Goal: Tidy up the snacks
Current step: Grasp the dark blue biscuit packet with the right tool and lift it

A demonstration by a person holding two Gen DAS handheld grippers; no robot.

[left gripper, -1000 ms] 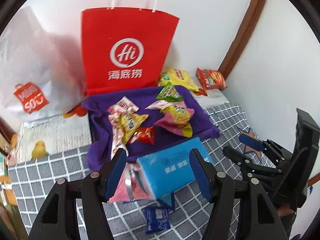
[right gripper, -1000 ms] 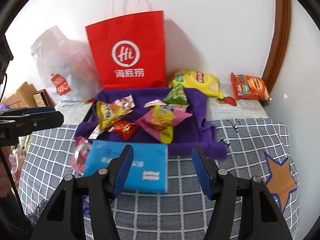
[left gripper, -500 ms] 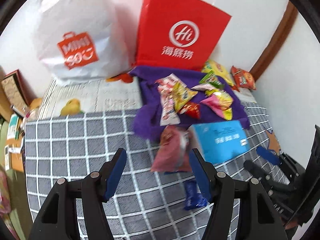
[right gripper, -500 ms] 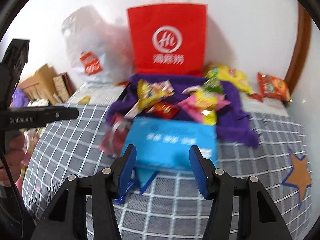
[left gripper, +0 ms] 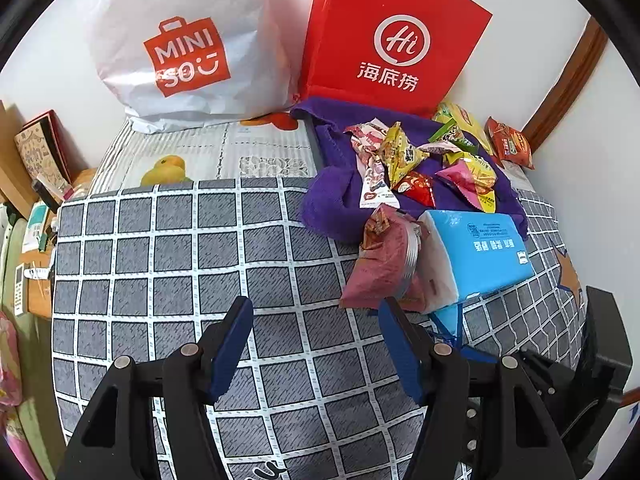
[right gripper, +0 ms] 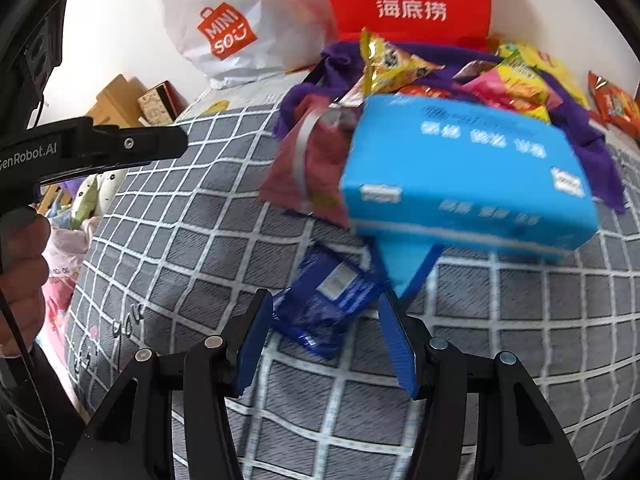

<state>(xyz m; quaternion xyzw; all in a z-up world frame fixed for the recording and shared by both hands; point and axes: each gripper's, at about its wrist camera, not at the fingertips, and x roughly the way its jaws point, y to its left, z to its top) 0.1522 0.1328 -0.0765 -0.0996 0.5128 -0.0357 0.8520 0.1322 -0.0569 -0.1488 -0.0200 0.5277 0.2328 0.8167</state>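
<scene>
Several snack packets lie on a purple cloth at the back right of a grey checked cover. A pink snack bag leans on a blue tissue pack in front of the cloth. A small dark-blue packet lies by the tissue pack, between my right gripper's fingers. My right gripper is open and low around it. My left gripper is open and empty over bare cover, left of the pink bag.
A red paper bag and a white plastic bag stand against the wall. A yellow chip bag and a red chip bag lie at the back right. Boxes and clutter sit off the left edge.
My left gripper has swung left and back, away from the tissue pack. My right gripper has moved forward and down to the dark-blue packet.
</scene>
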